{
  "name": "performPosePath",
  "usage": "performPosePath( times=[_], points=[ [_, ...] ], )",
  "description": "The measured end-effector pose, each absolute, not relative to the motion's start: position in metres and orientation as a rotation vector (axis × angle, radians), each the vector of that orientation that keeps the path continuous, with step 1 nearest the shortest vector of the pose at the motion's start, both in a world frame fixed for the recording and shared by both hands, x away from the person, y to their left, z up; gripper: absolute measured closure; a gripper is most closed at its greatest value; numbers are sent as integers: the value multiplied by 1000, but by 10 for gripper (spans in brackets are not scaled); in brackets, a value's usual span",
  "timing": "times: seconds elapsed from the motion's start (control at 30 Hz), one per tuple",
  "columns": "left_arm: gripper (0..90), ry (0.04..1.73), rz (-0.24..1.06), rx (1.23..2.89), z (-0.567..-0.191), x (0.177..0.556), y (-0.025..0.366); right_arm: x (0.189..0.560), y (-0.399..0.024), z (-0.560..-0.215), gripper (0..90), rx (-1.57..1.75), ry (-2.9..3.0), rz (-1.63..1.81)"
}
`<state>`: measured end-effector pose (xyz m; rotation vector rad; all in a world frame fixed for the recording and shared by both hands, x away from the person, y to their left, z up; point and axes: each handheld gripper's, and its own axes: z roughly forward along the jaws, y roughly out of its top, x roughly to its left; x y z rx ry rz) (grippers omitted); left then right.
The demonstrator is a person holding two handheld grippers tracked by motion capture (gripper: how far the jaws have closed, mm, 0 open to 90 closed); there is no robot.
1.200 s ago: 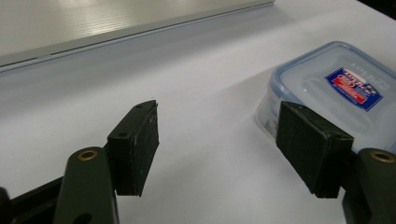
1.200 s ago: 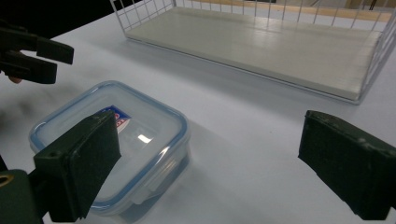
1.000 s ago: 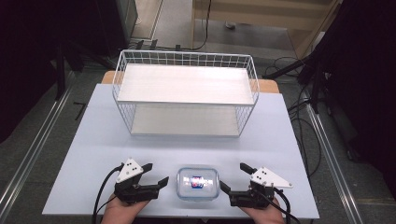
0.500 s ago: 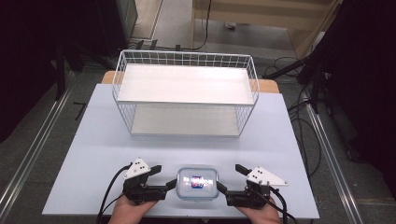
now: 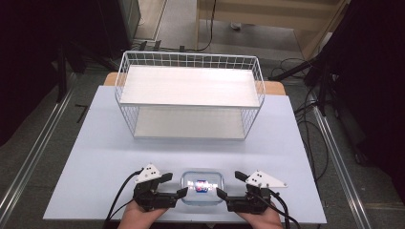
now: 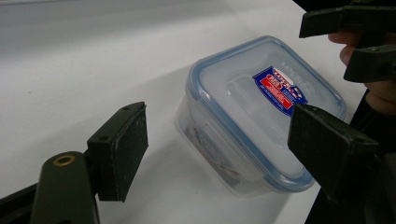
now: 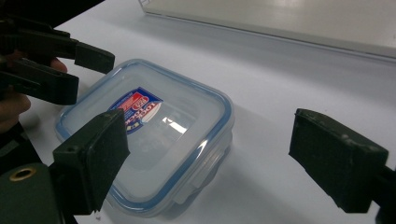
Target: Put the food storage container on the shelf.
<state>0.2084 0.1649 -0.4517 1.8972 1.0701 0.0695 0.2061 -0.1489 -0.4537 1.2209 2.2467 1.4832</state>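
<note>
A clear plastic container with a blue-rimmed lid and a red and blue label lies at the table's near edge. My left gripper is just left of it and points at it, open. In the left gripper view the container lies partly between the wide jaws, and neither pad presses on it. My right gripper faces it from the right, open. Its jaws have just been closing. In the right gripper view a corner of the container sits between them, untouched.
A white wire rack with two white shelves stands at the back of the pale table. Bare tabletop lies between the rack and the container. Cables trail on the floor to the right.
Both grippers have edged inward until their jaws flank the container's sides. The right gripper's jaws look slightly narrower. The container has not moved.
</note>
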Motion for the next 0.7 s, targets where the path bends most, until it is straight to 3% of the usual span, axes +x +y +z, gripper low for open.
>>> performPosePath(
  times=[0.7],
  points=[
    [226,1065,-135,1870,-466,213,157,207,-139,-470,157,1334,2381,1518]
  ],
)
